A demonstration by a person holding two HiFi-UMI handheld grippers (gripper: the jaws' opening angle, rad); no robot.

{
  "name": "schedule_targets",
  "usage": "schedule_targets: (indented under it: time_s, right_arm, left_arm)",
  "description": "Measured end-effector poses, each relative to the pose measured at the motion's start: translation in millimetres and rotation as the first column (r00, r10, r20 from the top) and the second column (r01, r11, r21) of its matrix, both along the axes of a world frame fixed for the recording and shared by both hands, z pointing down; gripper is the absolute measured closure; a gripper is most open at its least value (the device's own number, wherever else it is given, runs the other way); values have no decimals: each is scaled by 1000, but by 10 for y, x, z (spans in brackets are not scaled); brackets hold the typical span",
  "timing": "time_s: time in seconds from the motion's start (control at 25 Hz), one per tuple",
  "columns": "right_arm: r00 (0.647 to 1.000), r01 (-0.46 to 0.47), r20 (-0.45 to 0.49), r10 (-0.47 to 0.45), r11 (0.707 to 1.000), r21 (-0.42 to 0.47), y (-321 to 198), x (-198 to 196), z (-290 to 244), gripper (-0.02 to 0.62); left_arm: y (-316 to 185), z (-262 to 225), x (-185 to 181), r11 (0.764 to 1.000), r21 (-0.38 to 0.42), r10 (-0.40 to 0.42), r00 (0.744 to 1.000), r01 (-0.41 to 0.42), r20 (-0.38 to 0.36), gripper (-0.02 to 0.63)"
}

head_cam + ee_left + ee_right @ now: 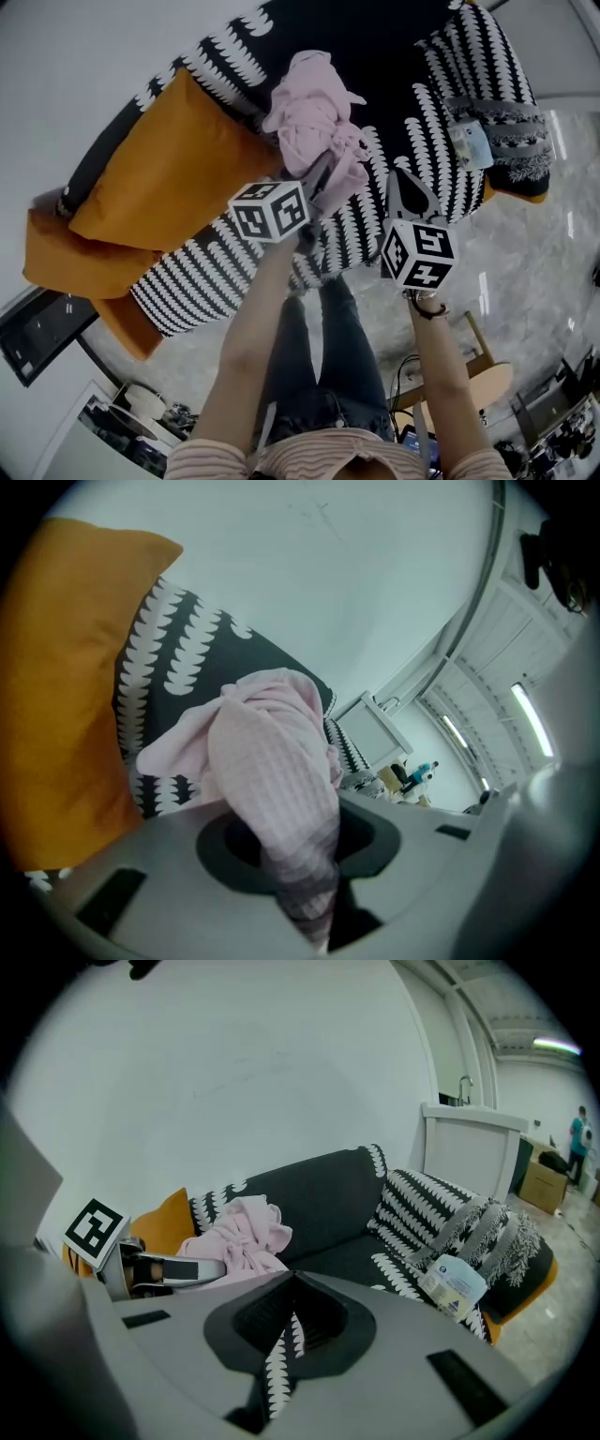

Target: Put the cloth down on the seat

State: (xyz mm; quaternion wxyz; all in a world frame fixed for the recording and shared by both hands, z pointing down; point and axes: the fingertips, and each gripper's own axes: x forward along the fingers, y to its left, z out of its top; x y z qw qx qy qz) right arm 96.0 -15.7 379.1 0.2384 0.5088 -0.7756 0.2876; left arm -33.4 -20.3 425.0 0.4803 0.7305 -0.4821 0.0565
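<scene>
- Pink cloth (314, 112) is hanging in a bunch over the dark seat (384, 42) of the black-and-white patterned sofa (234, 253), just beside the orange cushion (169, 164); whether it is touching the seat I cannot tell.
- The left hand-held gripper (323, 183) is pinching the cloth by one gathered end, and in the left gripper view the waffle-textured fabric is running down between the jaws, with the rest bulging above them.
- The right hand-held gripper (403, 180) is hovering beside the left one with its jaws pressed together and nothing between them.
- In the right gripper view, its tips are meeting over the sofa's front edge.
- A fringed patterned cushion (492, 103) is leaning at the sofa's right end.
- A small white pack (469, 142) is lying against that cushion.
- The person's legs in jeans (319, 347) are standing on the pale marbled floor (534, 244) in front of the sofa.
</scene>
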Motion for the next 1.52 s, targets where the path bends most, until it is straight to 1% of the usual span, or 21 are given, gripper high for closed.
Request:
schedule_targets:
  time_s: [0.16, 0.44, 0.68, 0.88, 1.08, 1.2, 1.36, 1.52]
  right_arm:
    - [1000, 0, 2, 0, 1000, -9, -53, -13, 115, 588]
    - [1000, 15, 4, -15, 999, -34, -76, -73, 210, 588]
    - [999, 35, 4, -35, 997, -62, -93, -214, 495, 588]
    - [998, 56, 7, -56, 996, -67, -100, -248, 625, 588]
    - [998, 68, -9, -69, 992, -103, -68, -234, 780, 588]
    - [997, 72, -10, -73, 991, -114, -38, -219, 920, 588]
    - [997, 70, -15, -73, 989, -133, 41, -183, 1204, 588]
    - [998, 57, 12, -55, 987, -149, 55, -172, 1353, 588]
  left_arm:
    - [-55, 149, -45, 1000, -14, -8, 1000, 8, 3, 483]
    - [-81, 234, -66, 1000, -30, -7, 1000, 8, 18, 483]
    - [-114, 524, -96, 999, -46, -3, 1000, 4, 15, 483]
    - [-141, 635, -68, 999, -45, -1, 999, 3, 37, 483]
    - [-137, 764, -7, 998, -69, 4, 998, 0, 60, 483]
    - [-139, 923, 41, 997, -80, 8, 997, -2, 78, 483]
    - [-81, 1261, 111, 995, -102, 12, 996, -4, 84, 483]
    - [-51, 1431, 124, 992, -125, 19, 994, -5, 110, 483]
